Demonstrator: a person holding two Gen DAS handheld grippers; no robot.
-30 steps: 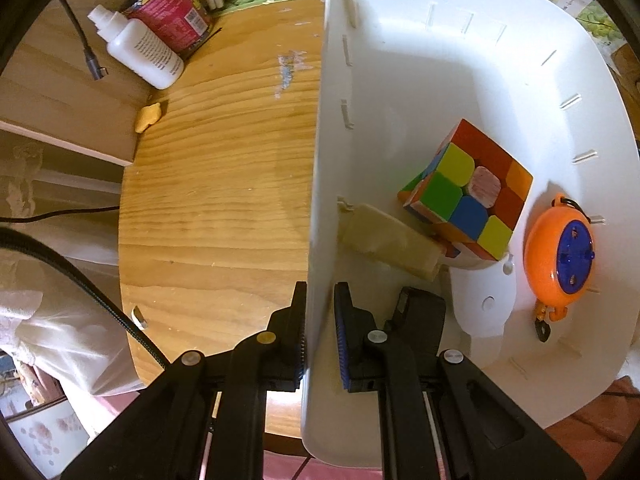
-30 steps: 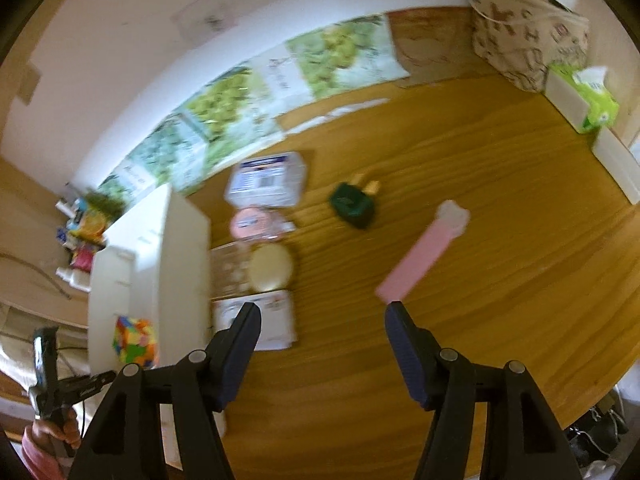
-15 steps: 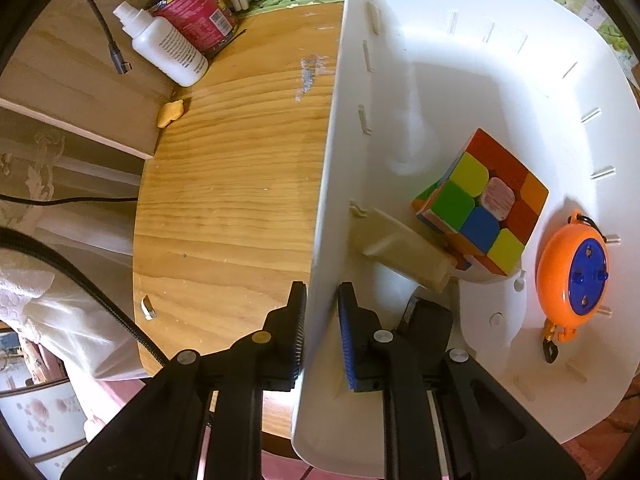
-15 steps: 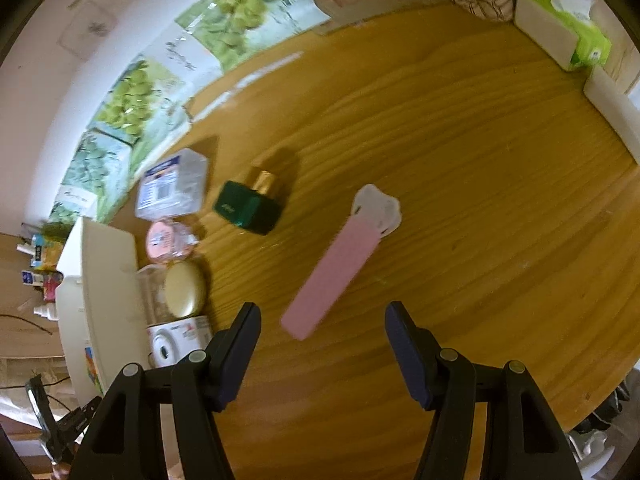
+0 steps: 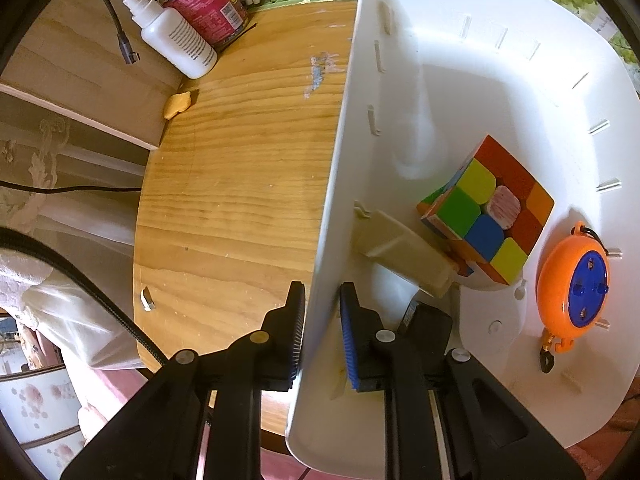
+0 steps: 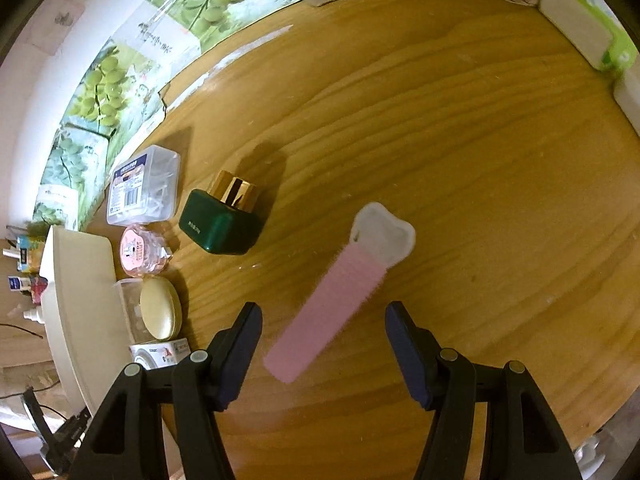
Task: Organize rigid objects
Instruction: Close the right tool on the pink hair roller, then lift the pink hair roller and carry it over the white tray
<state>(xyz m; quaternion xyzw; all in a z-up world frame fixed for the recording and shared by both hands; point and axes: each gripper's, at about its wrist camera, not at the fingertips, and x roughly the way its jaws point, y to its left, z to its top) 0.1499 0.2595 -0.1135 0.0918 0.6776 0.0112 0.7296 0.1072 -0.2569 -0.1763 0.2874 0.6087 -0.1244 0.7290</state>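
Pink bar (image 6: 334, 304) lies flat on bench (image 6: 480, 160) between spread right tongs (image 6: 323, 354), pickup step pending: lower, close, carry to white bin (image 5: 460, 80) whose wall left tongs (image 5: 320, 334) straddle, jaws easing open.

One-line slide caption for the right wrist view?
Open right gripper above pink case on the table, green bottle beyond.

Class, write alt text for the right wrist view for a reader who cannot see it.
Open black tongs hang above a pink stick with a white cap lying on a wooden table. To the left sit a green bottle with a gold lid, small boxes and a white bin.
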